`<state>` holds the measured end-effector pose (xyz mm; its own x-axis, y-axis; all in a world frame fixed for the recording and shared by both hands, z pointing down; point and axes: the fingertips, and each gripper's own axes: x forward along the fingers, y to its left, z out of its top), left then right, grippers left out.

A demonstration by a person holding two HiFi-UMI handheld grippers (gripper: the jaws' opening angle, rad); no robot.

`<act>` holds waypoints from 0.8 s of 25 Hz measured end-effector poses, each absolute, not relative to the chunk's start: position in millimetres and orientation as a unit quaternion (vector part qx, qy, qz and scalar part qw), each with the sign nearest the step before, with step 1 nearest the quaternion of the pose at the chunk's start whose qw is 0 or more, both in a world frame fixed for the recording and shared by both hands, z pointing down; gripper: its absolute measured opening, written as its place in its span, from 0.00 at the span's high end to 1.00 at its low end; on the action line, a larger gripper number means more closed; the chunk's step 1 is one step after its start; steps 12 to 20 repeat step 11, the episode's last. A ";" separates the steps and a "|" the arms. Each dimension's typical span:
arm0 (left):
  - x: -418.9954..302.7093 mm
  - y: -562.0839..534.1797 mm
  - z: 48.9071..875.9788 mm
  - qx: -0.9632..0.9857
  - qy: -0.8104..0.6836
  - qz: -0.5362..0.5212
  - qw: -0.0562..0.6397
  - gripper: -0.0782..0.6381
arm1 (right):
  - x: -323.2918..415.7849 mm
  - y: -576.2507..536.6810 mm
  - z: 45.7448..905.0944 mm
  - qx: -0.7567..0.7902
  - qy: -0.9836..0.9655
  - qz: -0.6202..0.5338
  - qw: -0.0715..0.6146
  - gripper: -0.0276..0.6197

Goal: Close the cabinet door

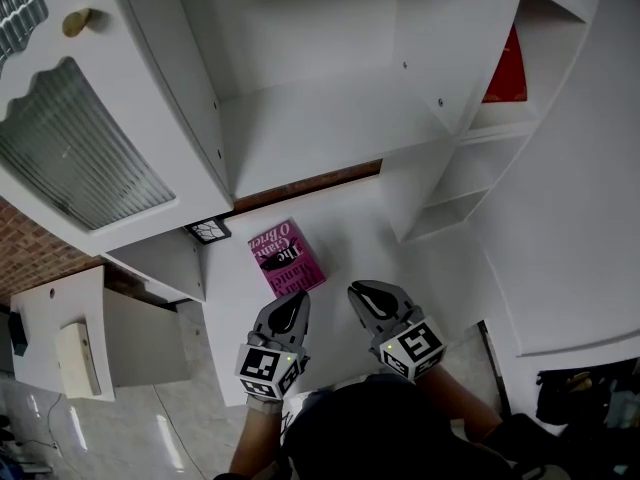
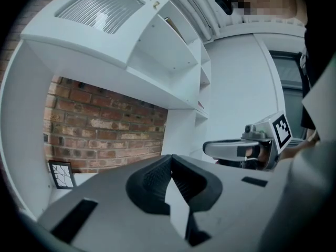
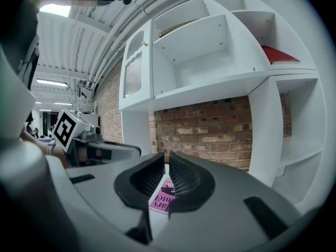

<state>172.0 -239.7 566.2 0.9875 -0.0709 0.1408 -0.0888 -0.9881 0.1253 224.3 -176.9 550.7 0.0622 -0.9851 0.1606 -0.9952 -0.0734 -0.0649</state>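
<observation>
The white cabinet door with a ribbed glass pane and a round knob stands swung open at the left, beside the bare open compartment. The door also shows in the left gripper view and the right gripper view. My left gripper is shut with nothing in it, low over the white desk. Beside it my right gripper is also shut and holds nothing. Both hang well below the door, apart from it.
A pink book lies on the desk just beyond the grippers. A small framed picture stands under the door. A red item sits on a right-hand shelf. A low white unit stands at the left.
</observation>
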 end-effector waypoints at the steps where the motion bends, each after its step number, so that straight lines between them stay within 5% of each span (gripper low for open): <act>1: 170.7 -240.4 566.1 0.995 -0.041 0.068 0.065 0.88 | 223.0 -177.0 550.0 0.727 -0.681 0.081 0.031 0.90; 20: 154.1 -240.3 563.0 0.994 -0.036 0.062 0.087 0.88 | 214.3 -177.3 544.5 0.725 -0.683 0.080 0.013 0.90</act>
